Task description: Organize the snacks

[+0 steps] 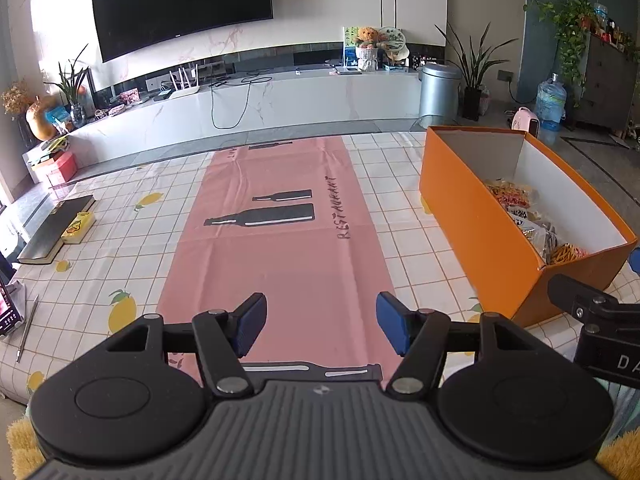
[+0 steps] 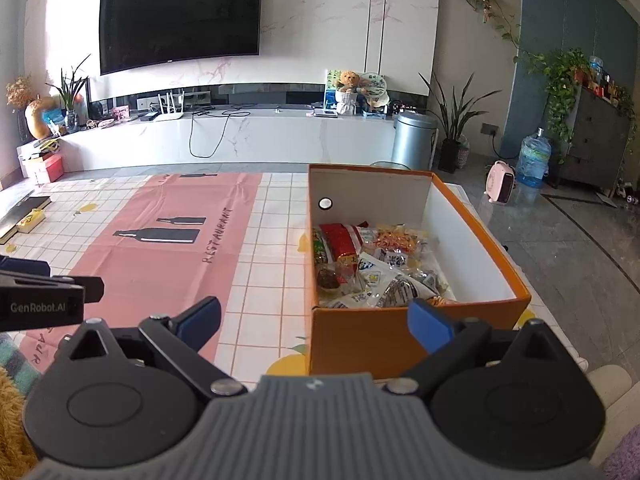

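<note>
"RESTAURANT" on pink mat [image 1: 280, 264], "GenRobot.AI" on left gripper [image 2: 40, 306]

Snack packets [image 2: 372, 268] lie in the box [image 2: 480, 240] — right of the table runner [image 1: 276, 240] on the table [image 1: 400, 200].

box [image 2: 400, 340]: matt orange cardboard | snacks [image 2: 384, 264]: glossy plastic wrappers | tablecloth [image 1: 400, 184]: smooth, possibly vinyl

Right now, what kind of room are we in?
Most likely a home living room: a large black wall-mounted television hangs above a long white marble media console, with a potted green plant beside it.
</note>
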Action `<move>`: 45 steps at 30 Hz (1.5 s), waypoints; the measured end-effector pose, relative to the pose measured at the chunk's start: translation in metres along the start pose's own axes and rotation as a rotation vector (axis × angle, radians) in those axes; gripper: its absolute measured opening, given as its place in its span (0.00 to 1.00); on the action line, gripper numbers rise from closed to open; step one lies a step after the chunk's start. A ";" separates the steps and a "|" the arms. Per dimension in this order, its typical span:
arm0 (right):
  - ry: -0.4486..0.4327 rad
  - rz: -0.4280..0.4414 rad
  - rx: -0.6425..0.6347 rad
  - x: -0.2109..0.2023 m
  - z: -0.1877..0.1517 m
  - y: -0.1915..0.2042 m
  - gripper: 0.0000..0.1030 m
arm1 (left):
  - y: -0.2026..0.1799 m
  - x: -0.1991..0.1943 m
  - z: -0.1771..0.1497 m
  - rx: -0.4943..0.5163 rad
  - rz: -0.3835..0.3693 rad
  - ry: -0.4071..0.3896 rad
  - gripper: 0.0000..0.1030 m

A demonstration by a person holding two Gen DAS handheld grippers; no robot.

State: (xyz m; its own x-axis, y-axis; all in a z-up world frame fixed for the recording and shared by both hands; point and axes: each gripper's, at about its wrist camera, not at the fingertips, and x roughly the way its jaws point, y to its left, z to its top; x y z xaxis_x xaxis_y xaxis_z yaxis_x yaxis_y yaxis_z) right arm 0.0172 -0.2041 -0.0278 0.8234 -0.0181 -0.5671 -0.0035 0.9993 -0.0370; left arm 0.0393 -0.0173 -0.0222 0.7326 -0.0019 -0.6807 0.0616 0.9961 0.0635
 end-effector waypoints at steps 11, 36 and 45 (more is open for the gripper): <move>-0.003 0.005 0.010 0.002 -0.001 -0.001 0.94 | 0.000 -0.001 0.001 -0.003 -0.002 0.007 0.72; -0.035 0.017 -0.006 -0.008 -0.001 0.001 0.94 | 0.002 -0.007 0.000 -0.013 0.001 0.012 0.72; -0.040 0.013 -0.004 -0.008 0.000 0.002 0.94 | 0.004 -0.010 0.003 -0.022 -0.001 0.013 0.72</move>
State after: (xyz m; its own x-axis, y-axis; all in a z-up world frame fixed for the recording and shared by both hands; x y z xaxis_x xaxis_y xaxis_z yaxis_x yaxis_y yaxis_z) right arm 0.0101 -0.2025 -0.0234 0.8455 -0.0039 -0.5340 -0.0165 0.9993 -0.0335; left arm 0.0344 -0.0137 -0.0126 0.7239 -0.0016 -0.6899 0.0470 0.9978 0.0469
